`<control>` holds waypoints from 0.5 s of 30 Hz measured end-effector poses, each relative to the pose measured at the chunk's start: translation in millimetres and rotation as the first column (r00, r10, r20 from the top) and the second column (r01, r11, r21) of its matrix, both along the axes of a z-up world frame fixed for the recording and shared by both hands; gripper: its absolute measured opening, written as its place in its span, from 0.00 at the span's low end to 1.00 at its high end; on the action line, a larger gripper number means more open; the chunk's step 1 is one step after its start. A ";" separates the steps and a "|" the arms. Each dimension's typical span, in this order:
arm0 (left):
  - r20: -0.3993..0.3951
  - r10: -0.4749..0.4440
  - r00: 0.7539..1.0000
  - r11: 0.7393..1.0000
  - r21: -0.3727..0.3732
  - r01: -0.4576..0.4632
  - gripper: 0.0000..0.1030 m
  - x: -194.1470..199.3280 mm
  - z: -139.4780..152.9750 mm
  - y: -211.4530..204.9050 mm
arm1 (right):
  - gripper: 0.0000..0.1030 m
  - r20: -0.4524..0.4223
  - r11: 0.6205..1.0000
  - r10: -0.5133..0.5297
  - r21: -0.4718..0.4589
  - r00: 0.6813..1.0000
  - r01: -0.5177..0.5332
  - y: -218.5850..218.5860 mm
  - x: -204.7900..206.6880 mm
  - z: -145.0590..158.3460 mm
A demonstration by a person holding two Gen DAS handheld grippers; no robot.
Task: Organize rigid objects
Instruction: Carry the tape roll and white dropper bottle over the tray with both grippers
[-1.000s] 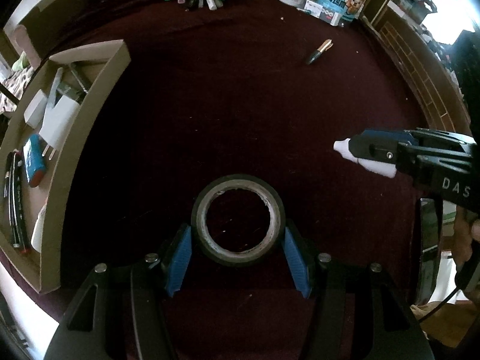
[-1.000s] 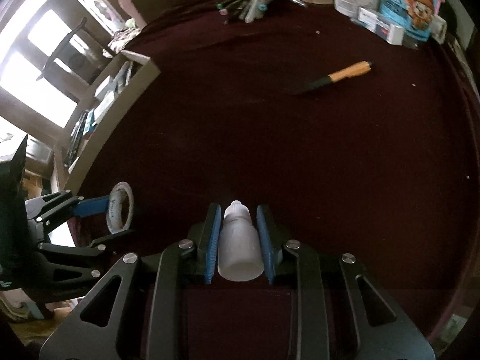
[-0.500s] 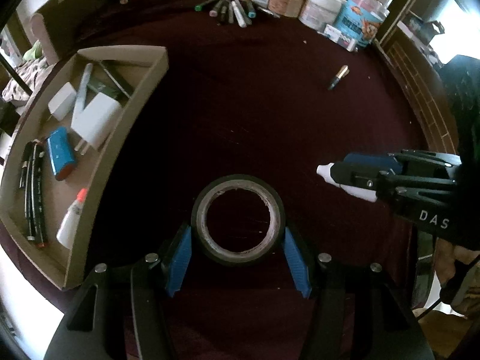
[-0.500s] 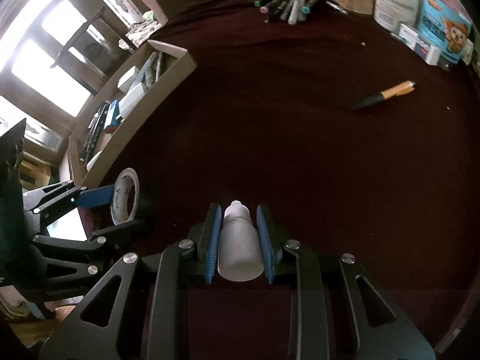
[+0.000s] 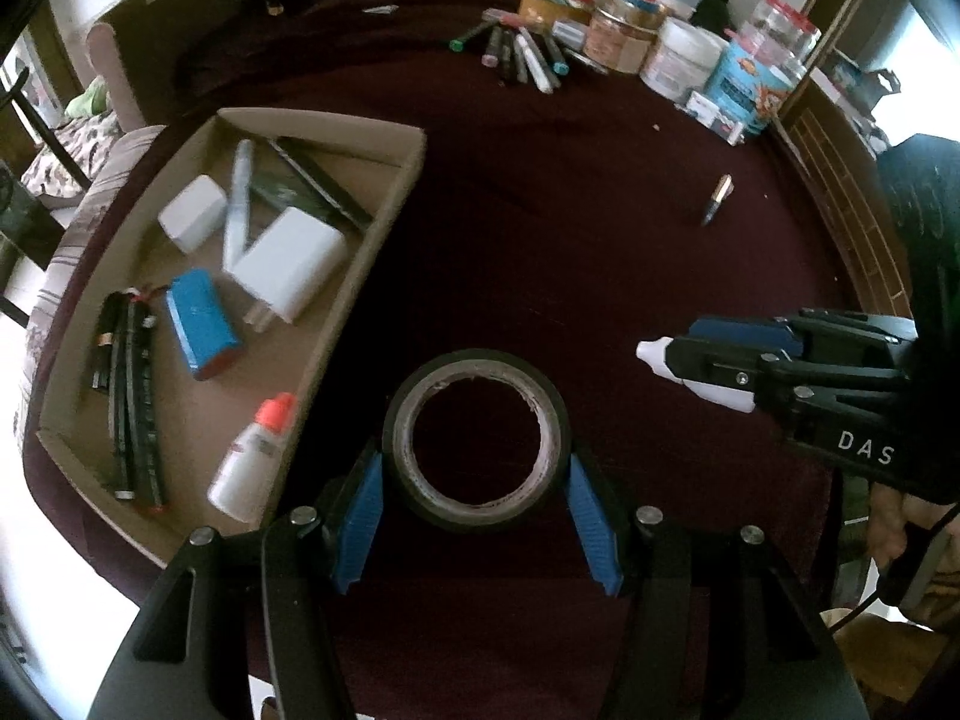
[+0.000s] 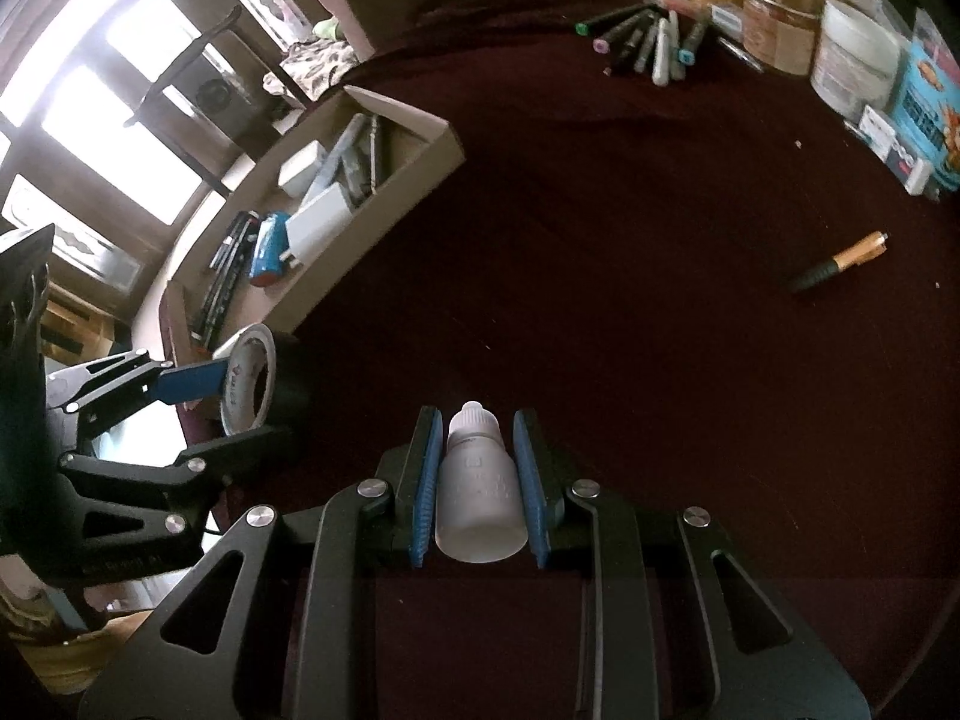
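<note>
Left tool clamps a roll of black tape between its blue pads, one pad on each side of the roll's outer wall. Roll sits at the pad tips, its hole facing the camera, dark red worktop visible through the hole. Seen from the right wrist, the same roll hangs clear above the worktop's near-left edge, just beside the near end of the cardboard box.

Right tool is clenched on a small white dropper bottle: both pads press the bottle's sides, cap pointing forward past the pad tips, base toward the tool body. In the left wrist view the bottle's white tip pokes out ahead of the right tool, which is held level with the tape roll and well apart from it to the right.

Cardboard box lies on the left part of the worktop, left of the tape roll. Inside it: a blue battery pack, a white charger plug, a smaller white block, several dark pens, and a white bottle with an orange cap in the near corner.

Loose on the worktop: a pen with an orange barrel toward the right edge, a cluster of markers near the far edge, and jars and tubs at the far-right corner.
</note>
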State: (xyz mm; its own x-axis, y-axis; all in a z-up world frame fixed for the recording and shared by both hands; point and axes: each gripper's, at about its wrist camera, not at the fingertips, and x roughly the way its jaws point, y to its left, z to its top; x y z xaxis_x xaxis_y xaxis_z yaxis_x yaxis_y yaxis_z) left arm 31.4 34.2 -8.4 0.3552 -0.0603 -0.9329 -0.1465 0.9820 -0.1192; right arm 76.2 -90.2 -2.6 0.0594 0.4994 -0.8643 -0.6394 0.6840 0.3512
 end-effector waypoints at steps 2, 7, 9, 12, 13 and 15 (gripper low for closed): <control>0.003 0.011 1.000 1.000 -0.002 -0.011 0.56 -0.8 1.4 9.4 | 0.24 -0.001 1.000 -0.002 0.008 1.000 0.002 4.5 -0.3 1.9; 0.017 0.067 0.998 0.998 -0.001 -0.067 0.56 -10.9 7.4 47.1 | 0.24 -0.007 1.000 -0.013 0.028 1.000 0.014 13.9 -1.2 6.4; 0.015 0.092 0.996 0.996 -0.007 -0.092 0.56 -14.2 7.8 63.3 | 0.24 -0.010 0.999 -0.020 0.037 1.000 0.020 16.9 -2.2 7.3; 0.006 0.133 0.991 0.991 -0.006 -0.133 0.56 -16.2 5.3 89.2 | 0.24 -0.027 0.998 -0.028 0.047 0.999 0.029 22.1 -3.1 4.8; 0.003 0.140 0.990 0.990 -0.008 -0.140 0.56 -15.8 4.1 94.7 | 0.24 -0.031 0.998 -0.030 0.047 0.999 0.032 24.1 -3.3 3.7; -0.002 0.143 0.990 0.989 -0.028 -0.143 0.56 -13.5 0.7 105.1 | 0.24 -0.039 0.998 -0.035 0.050 0.999 0.037 28.9 -3.6 1.7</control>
State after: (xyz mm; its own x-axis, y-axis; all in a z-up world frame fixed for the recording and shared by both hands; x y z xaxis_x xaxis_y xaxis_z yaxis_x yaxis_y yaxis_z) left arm 18.0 139.3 -7.7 0.3622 -0.0347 -0.9315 -0.2854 0.9472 -0.1462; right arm 72.6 -61.3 -0.9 0.0457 0.5404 -0.8402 -0.6001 0.6872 0.4094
